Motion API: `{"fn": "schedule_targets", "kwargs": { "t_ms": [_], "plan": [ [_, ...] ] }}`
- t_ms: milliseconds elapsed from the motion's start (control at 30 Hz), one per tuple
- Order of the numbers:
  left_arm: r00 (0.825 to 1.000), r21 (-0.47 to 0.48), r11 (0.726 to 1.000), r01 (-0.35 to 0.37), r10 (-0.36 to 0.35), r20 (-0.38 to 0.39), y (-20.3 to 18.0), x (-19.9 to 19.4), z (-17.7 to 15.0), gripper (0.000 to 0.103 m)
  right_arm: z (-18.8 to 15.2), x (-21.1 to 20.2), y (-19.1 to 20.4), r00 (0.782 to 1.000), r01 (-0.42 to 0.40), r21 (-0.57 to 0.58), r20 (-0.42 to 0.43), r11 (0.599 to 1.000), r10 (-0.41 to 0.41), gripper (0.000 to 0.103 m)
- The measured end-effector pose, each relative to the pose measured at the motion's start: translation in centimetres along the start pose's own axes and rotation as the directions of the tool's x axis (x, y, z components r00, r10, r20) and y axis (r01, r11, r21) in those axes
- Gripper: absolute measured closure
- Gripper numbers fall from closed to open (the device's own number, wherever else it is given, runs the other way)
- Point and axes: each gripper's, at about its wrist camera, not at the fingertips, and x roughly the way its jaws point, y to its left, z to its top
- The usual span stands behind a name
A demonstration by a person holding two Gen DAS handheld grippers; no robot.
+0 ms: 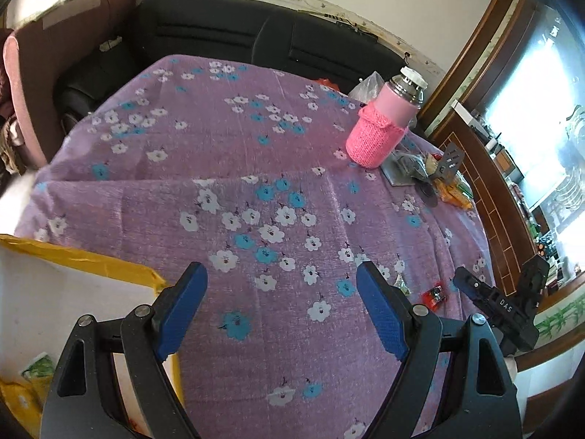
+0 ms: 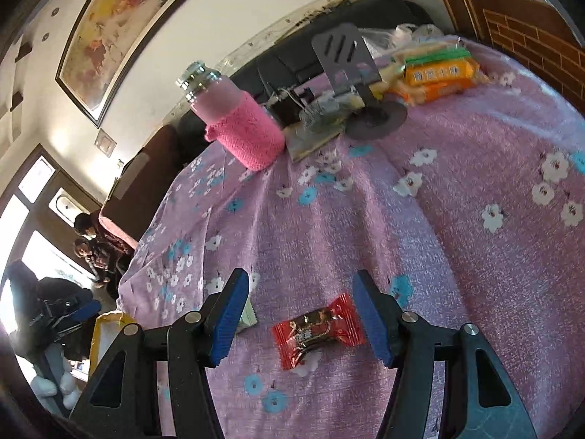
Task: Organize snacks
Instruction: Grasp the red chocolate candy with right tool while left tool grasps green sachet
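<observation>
A red wrapped candy [image 2: 317,328] lies on the purple floral tablecloth [image 2: 457,292], between the fingers of my open right gripper [image 2: 301,285], which is low over it. A small green-white packet [image 2: 248,315] lies beside the right gripper's left finger. In the left wrist view the same candy [image 1: 434,295] and the green packet [image 1: 402,285] lie right of my left gripper [image 1: 281,274], which is open and empty above the cloth [image 1: 226,153]. The right gripper [image 1: 501,307] shows at the right edge there. Orange snack packets [image 2: 435,77] are piled at the far side.
A pink bottle in a knitted sleeve [image 2: 237,120] stands at the far side, next to a grey phone stand [image 2: 343,62] and a flat packet. A white box with yellow tape [image 1: 65,292] holds snacks at the left. A black sofa [image 1: 219,33] is behind the table.
</observation>
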Motion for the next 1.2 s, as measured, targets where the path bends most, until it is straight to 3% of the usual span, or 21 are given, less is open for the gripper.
{"fn": "schedule_targets", "kwargs": {
  "t_ms": [133, 300, 467, 633, 700, 767, 867, 933, 967, 1033, 1133, 1200],
  "plan": [
    [0.999, 0.017, 0.999, 0.047, -0.047, -0.010, -0.5, 1.2, -0.5, 0.020, 0.0, 0.0, -0.6, 0.998, -0.050, 0.038, -0.021, 0.998, 0.051, 0.041],
    [0.997, 0.065, 0.996, 0.061, -0.057, -0.058, -2.0, 3.8, -1.0, 0.020, 0.1, 0.0, -0.5, 0.999, -0.032, 0.032, -0.025, 0.999, 0.033, 0.041],
    [0.991, 0.143, 0.984, 0.104, -0.091, -0.093, -5.1, 5.9, -1.9, 0.020, -0.7, 1.2, 0.6, 0.996, 0.049, -0.021, -0.072, 0.999, -0.050, 0.044],
    [0.986, 0.218, 0.967, 0.134, -0.109, -0.124, -8.0, 7.8, -2.1, 0.020, -2.2, 1.2, 2.4, 0.972, 0.208, -0.083, -0.096, 0.975, -0.216, 0.044],
    [0.985, 0.251, 0.958, 0.142, -0.112, -0.131, -9.0, 8.6, -2.2, 0.020, -2.8, 1.9, 2.7, 0.964, 0.218, -0.099, -0.132, 0.971, -0.230, 0.043],
    [0.985, 0.298, 0.944, 0.140, -0.102, -0.139, -10.2, 9.3, -2.6, 0.020, -3.0, 2.1, 3.0, 0.964, 0.228, -0.124, -0.107, 0.966, -0.242, 0.043],
    [0.984, 0.354, 0.925, 0.137, -0.087, -0.156, -11.5, 10.3, -3.4, 0.020, -2.9, 2.5, 2.7, 0.983, 0.154, -0.142, -0.077, 0.978, -0.166, 0.045],
    [0.984, 0.384, 0.914, 0.129, -0.072, -0.160, -12.1, 10.7, -3.8, 0.020, -2.7, 2.9, 2.6, 0.986, 0.145, -0.178, -0.057, 0.973, -0.157, 0.061],
    [0.985, 0.400, 0.908, 0.126, -0.066, -0.161, -12.4, 10.9, -4.0, 0.020, -2.4, 3.1, 2.6, 0.984, 0.151, -0.194, -0.068, 0.969, -0.167, 0.079],
    [0.985, 0.433, 0.893, 0.123, -0.058, -0.161, -13.1, 11.3, -4.3, 0.020, -2.1, 3.3, 2.2, 0.983, 0.085, -0.157, -0.145, 0.984, -0.108, 0.081],
    [0.986, 0.481, 0.869, 0.114, -0.041, -0.159, -14.2, 11.8, -4.7, 0.020, -1.9, 3.2, 2.3, 0.972, 0.056, -0.143, -0.220, 0.988, -0.087, 0.081],
    [0.988, 0.516, 0.850, 0.105, -0.030, -0.153, -15.0, 12.1, -4.9, 0.020, -1.7, 3.1, 1.7, 0.963, -0.016, -0.071, -0.268, 0.997, -0.003, 0.077]
  ]
}}
